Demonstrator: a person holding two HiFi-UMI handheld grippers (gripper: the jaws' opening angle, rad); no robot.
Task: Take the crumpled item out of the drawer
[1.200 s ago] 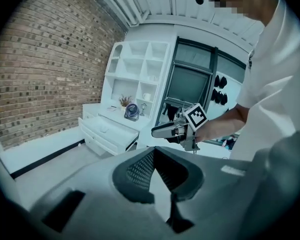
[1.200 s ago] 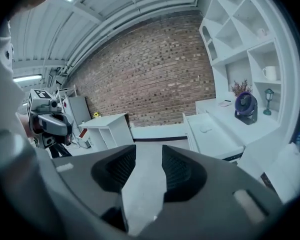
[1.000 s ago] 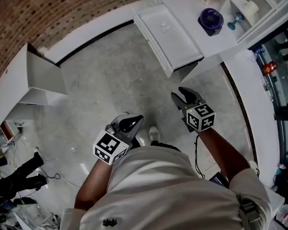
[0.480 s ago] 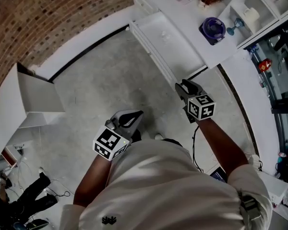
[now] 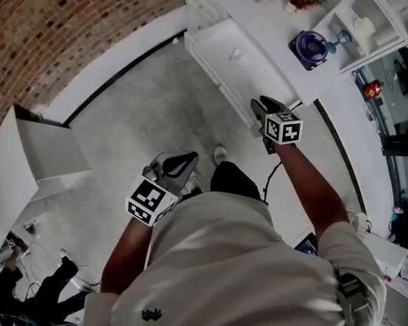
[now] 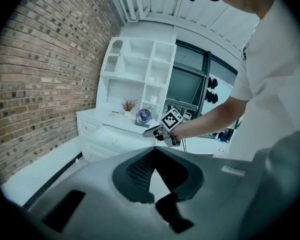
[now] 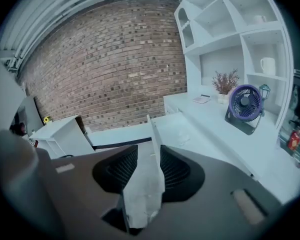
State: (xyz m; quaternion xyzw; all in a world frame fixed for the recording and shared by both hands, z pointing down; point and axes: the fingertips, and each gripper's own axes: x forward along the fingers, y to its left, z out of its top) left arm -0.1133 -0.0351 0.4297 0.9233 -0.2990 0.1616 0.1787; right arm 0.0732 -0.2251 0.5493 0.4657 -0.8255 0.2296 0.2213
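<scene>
At 12 o'clock, in open white drawer (image 5: 223, 73), pale crumpled item (image 5: 235, 54) probably light, soft, so pinch mid-bulk; left gripper (image 5: 189, 158) and right gripper (image 5: 261, 104) jaws apart, empty, right's just narrowing.

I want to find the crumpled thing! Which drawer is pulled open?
The wide drawer sticking out over the floor, with the little crumpled thing lying inside. The small drawers beside it are shut.
</scene>
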